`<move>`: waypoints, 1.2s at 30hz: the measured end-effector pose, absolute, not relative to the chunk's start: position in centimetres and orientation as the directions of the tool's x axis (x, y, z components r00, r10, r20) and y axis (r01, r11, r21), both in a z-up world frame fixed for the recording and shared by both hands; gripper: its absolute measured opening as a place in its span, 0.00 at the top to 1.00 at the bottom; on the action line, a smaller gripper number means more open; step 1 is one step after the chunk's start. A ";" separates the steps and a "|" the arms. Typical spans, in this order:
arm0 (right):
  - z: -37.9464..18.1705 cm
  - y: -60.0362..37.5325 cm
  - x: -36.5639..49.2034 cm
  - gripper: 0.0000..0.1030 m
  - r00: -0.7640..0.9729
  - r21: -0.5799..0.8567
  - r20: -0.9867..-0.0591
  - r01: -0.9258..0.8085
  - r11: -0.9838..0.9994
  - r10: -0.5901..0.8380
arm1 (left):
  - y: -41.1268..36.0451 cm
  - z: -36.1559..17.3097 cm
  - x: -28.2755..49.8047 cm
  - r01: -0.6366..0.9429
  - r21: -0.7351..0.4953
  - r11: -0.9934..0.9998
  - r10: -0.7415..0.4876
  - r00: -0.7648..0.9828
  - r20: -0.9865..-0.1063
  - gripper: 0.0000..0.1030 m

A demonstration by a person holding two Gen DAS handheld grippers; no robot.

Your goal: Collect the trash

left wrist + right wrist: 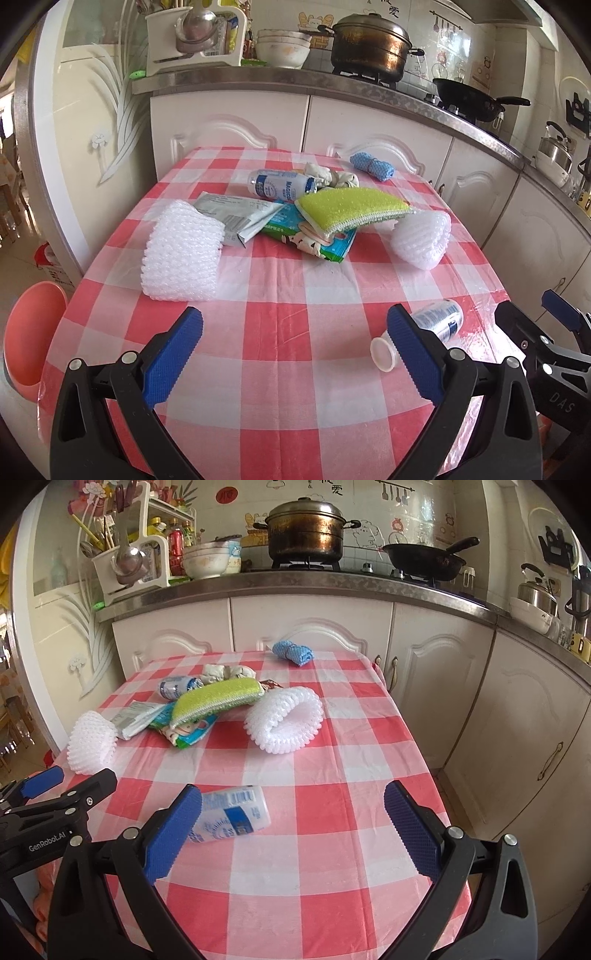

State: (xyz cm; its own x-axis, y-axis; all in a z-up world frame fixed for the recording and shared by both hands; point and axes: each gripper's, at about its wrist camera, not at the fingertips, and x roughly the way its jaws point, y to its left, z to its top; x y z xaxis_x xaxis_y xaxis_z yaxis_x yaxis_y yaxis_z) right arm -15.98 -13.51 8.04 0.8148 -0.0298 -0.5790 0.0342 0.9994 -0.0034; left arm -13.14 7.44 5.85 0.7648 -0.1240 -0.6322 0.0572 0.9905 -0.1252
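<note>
Both pairs of fingers are spread wide with nothing between them, so I judge no pickup has begun. My left gripper [295,354] and right gripper [293,830] hover over the near edge of the tabletop [332,867], side by side.

Nearest to me lies a small clear bottle [231,814] on its side, label up, just beside the right gripper's left finger. In the left wrist view it shows beyond the left gripper's right finger, with a loose white cap [382,353] resting right by it. I would take the bottle first: turn the right gripper so its fingers straddle the short width of the body, lower until the pads bracket the label, then close gently, since thin plastic may buckle or squirt away. The cap is small and low; I would pinch it across its rim with the tips.

Further out sit two white foam nets, one left [181,254] and one right [286,720]. They should squash easily, so a light grip is enough.

Between them is a heap: a yellow-green sponge [351,208] lying on a green wrapper [325,245], a grey packet [236,214], a second bottle [280,183] and crumpled paper [332,175] behind. I would lift from the top down.

Farthest, a blue rolled cloth [293,652] lies near the far edge. A pink basin [33,332] sits low, off the left edge, probably the place for the trash.
</note>
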 end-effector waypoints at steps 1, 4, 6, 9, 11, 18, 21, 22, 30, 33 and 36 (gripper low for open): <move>8.2 -13.5 -16.2 0.03 0.820 -0.003 -0.572 0.034 0.999 -0.030 | 7.5 6.1 -13.2 0.057 -0.124 0.991 -0.123 0.769 -0.628 0.05; 8.8 -13.1 -16.6 0.03 0.833 -0.002 -0.553 0.026 1.000 -0.023 | 7.8 6.8 -13.7 0.051 -0.123 0.991 -0.116 0.785 -0.609 0.05; 9.2 -12.8 -16.9 0.03 0.842 -0.013 -0.538 0.021 1.000 -0.025 | 8.1 7.3 -14.0 0.047 -0.125 0.991 -0.113 0.794 -0.597 0.05; 9.6 -12.5 -17.3 0.03 0.852 -0.019 -0.522 0.010 1.000 -0.019 | 8.5 8.0 -14.4 0.039 -0.122 0.992 -0.103 0.807 -0.581 0.05; 9.9 -12.3 -17.6 0.03 0.860 -0.022 -0.511 0.006 1.000 -0.017 | 8.7 8.3 -14.7 0.036 -0.124 0.992 -0.101 0.813 -0.573 0.05; 10.8 -12.0 -18.7 0.03 0.881 -0.031 -0.472 0.004 1.000 -0.018 | 9.4 9.5 -15.6 0.023 -0.118 0.993 -0.085 0.832 -0.548 0.05; 11.0 -12.2 -19.1 0.03 0.886 -0.023 -0.464 0.010 1.000 -0.020 | 9.8 9.9 -15.9 0.015 -0.113 0.993 -0.074 0.840 -0.537 0.05; 11.1 -12.2 -19.3 0.03 0.888 -0.018 -0.459 0.013 1.000 -0.020 | 9.9 10.0 -16.0 0.013 -0.112 0.994 -0.071 0.842 -0.535 0.05; 10.9 -13.7 -20.9 0.03 0.883 0.050 -0.470 0.033 0.998 -0.006 | 10.7 10.2 -16.9 0.026 -0.119 0.993 -0.086 0.840 -0.536 0.05; 10.0 -14.7 -21.6 0.03 0.859 0.108 -0.512 0.053 0.993 0.010 | 10.8 9.7 -17.5 0.045 -0.121 0.992 -0.104 0.832 -0.544 0.05; 9.0 -15.5 -22.1 0.03 0.831 0.163 -0.555 0.061 0.985 0.040 | 10.7 9.1 -17.9 0.053 -0.109 0.993 -0.105 0.827 -0.552 0.05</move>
